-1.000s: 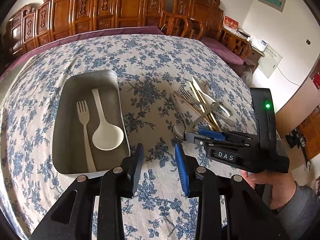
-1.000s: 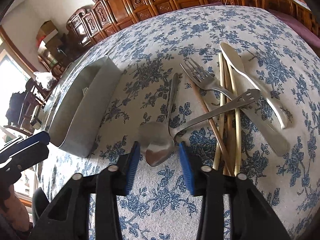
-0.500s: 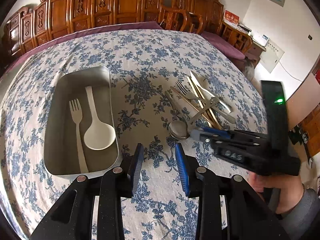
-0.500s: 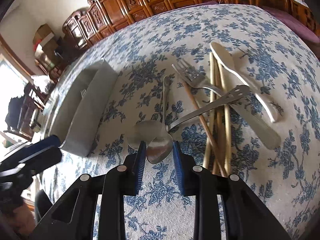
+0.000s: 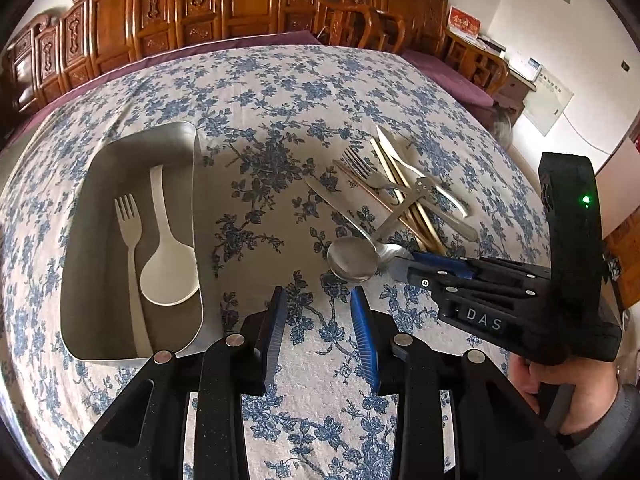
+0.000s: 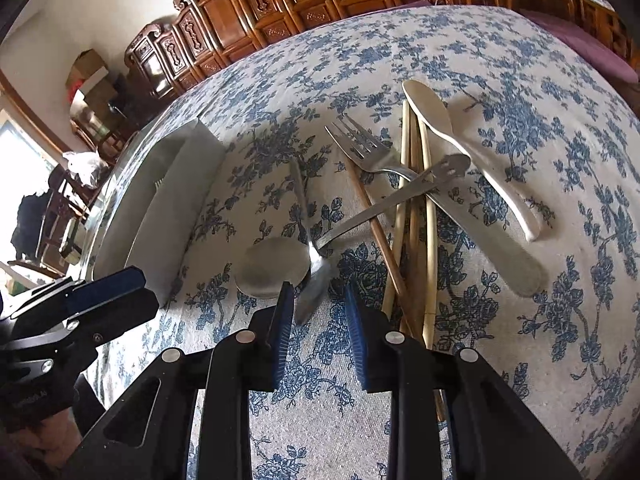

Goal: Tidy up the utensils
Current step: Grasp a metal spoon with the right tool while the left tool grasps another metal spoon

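Observation:
A metal tray [image 5: 188, 136] on the left holds a white plastic fork [image 5: 130, 240] and a white plastic spoon [image 5: 166, 264]. To its right lies a pile of utensils: two metal spoons [image 6: 276, 266], a metal fork [image 6: 360, 148], chopsticks [image 6: 416, 216] and a cream knife [image 6: 452, 132]. My right gripper [image 6: 318, 312] is open, its fingers either side of the smaller spoon's bowl [image 6: 316, 288], not closed on it. It also shows in the left wrist view [image 5: 404, 266]. My left gripper [image 5: 318, 332] is open and empty above the cloth, between tray and pile.
The round table carries a blue floral cloth [image 5: 280, 92]. Carved wooden chairs [image 5: 240, 4] stand along the far side. The tray's side wall [image 6: 172, 204] rises left of the spoons. My left gripper [image 6: 80, 308] sits at the right wrist view's lower left.
My right gripper has moved forward onto the smaller spoon's bowl and narrowed around it. My left gripper has drifted slightly right, away from the tray.

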The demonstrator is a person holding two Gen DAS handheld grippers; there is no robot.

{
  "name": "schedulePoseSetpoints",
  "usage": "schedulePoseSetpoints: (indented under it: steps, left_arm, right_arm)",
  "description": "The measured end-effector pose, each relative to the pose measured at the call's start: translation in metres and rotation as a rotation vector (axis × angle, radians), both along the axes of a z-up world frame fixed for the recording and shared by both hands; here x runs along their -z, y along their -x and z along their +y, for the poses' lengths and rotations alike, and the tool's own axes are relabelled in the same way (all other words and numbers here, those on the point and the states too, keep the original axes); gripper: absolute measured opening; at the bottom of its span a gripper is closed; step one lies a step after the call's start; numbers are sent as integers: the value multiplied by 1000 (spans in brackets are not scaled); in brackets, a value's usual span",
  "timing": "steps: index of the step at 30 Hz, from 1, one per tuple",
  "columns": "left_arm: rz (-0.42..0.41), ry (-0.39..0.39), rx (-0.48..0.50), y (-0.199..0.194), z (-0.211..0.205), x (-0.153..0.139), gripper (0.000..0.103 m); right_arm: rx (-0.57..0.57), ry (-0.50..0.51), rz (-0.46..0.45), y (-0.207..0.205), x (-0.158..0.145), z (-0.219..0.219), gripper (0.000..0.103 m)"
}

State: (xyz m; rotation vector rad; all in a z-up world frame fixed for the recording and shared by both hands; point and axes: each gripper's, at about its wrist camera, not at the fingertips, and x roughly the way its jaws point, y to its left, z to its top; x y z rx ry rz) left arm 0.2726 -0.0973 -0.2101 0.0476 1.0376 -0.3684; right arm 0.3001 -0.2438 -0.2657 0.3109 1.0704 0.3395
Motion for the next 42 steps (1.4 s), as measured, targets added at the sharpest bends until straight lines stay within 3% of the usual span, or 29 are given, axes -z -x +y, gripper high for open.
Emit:
schedulePoseSetpoints:
  steps: [7,9,12,28,31,42]
  left_arm:
    - [0,0,2,0,-1,-1,31]
    - [1,-2,2,0,-1,-1,31]
    - [6,-11,-2,-3,-4,2,31]
    - [65,-40,-10,-46,-36,34,32]
    - [73,-54,-13,-52,-41,40,41]
    - [66,-81,-15,-54,-48,49,41]
  right_arm:
    - [11,-18,7,-3,1,-1,27]
    - [10,-29,16,-3,3,-2,11]
    - [8,-46,14,-3,1,-3,3]
    - [71,22,-105,4,-27,-40,3]
    - [82,24,-111,4,-28,-47,3]
    - [106,21,-109,4,-26,-55,3]
